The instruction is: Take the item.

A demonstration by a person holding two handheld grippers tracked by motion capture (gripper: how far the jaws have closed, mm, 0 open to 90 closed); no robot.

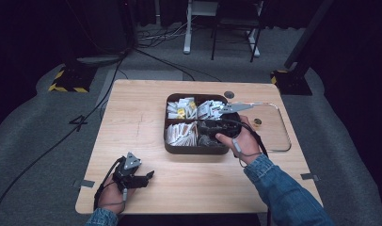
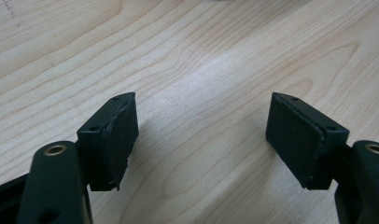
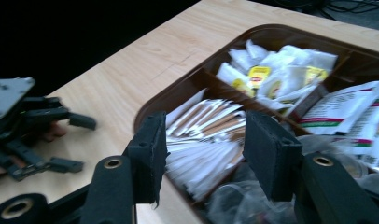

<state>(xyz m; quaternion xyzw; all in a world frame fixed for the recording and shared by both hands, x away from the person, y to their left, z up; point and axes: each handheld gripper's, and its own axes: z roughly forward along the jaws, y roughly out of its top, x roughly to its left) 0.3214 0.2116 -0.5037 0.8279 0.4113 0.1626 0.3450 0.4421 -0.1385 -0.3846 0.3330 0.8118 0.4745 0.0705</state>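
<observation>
The brown divided tray [image 1: 172, 148] of packets sits mid-table, and the right gripper [image 3: 204, 154] hangs over its near right compartment, jaws half apart and empty, so the picking step looks underway. Next it must settle on one of the white sachets [image 3: 211, 140] and close. The left gripper [image 2: 201, 140] rests near left, jaws wide apart on bare table [image 2: 201, 56].

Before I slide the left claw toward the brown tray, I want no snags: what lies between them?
Only bare wooden table lies between the left claw and the brown tray, as the high view shows.
</observation>
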